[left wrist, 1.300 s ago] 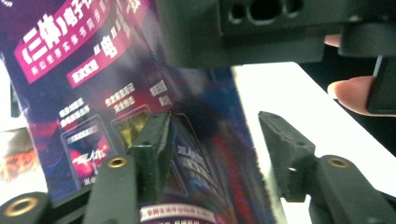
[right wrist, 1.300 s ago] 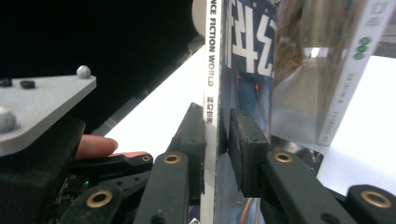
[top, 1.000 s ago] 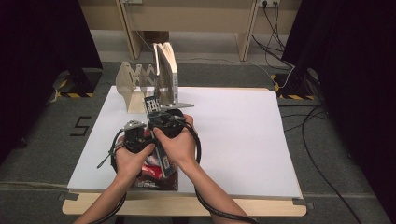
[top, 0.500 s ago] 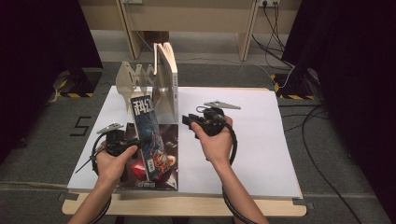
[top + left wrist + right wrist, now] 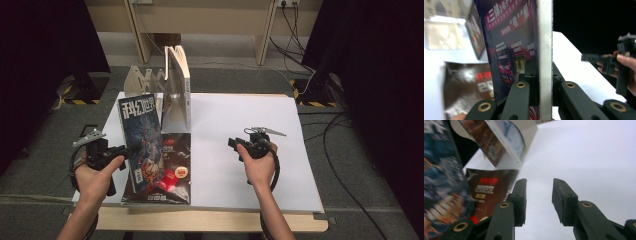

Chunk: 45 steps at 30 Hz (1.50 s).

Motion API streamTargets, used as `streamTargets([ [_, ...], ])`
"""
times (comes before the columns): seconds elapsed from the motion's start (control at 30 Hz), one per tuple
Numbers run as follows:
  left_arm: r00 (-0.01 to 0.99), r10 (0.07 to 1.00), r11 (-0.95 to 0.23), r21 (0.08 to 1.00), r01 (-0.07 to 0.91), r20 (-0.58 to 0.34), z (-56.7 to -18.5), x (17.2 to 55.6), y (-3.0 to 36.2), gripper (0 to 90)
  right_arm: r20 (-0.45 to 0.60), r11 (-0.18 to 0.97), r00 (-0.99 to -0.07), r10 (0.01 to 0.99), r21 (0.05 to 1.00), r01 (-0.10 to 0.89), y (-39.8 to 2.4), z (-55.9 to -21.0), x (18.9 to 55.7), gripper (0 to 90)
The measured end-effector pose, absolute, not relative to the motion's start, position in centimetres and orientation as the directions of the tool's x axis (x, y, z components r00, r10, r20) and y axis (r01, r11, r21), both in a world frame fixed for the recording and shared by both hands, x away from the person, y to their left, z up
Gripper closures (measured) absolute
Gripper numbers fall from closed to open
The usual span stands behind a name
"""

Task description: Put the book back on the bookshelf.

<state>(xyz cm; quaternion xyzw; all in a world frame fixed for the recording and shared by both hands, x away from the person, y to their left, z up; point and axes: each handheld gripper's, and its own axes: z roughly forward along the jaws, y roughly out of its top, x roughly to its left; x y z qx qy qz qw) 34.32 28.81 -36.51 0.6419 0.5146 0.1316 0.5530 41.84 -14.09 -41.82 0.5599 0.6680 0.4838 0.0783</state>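
White table (image 5: 240,150), magazine (image 5: 141,135) near left edge.

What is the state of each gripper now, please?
Left gripper: shut on the upright magazine, gripping its edge.
Right gripper: open, nothing between its jaws, which have just been opening, above the white table.

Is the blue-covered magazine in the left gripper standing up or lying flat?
Standing up. The blue-covered magazine rises on edge, clamped in the left gripper, over the dark magazine lying flat.
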Motion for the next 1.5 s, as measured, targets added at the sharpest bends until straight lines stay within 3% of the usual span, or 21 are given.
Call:
streamTargets([
  [0.4,0.378,0.886,0.087,0.897,0.432,-0.268,-35.7,35.4,29.4,82.2,0.468,-0.129,-0.314,0.826,0.700,0.703,-16.0,-45.8,41.0,64.4],
  [0.6,0.360,0.898,0.083,0.902,0.423,-0.251,-35.3,35.9,29.6,82.3,0.499,-0.175,-0.289,0.817,0.692,0.700,-16.8,-46.9,40.7,64.1],
  [1.07,0.312,0.926,0.097,0.932,0.348,-0.213,-34.1,38.7,29.9,82.2,0.428,-0.170,-0.292,0.855,0.764,0.622,-17.3,-48.8,40.3,60.1],
  [1.5,0.297,0.932,0.106,0.941,0.322,-0.207,-33.5,40.3,29.7,82.2,0.335,-0.087,-0.371,0.866,0.832,0.548,-16.0,-47.9,39.7,59.1],
])
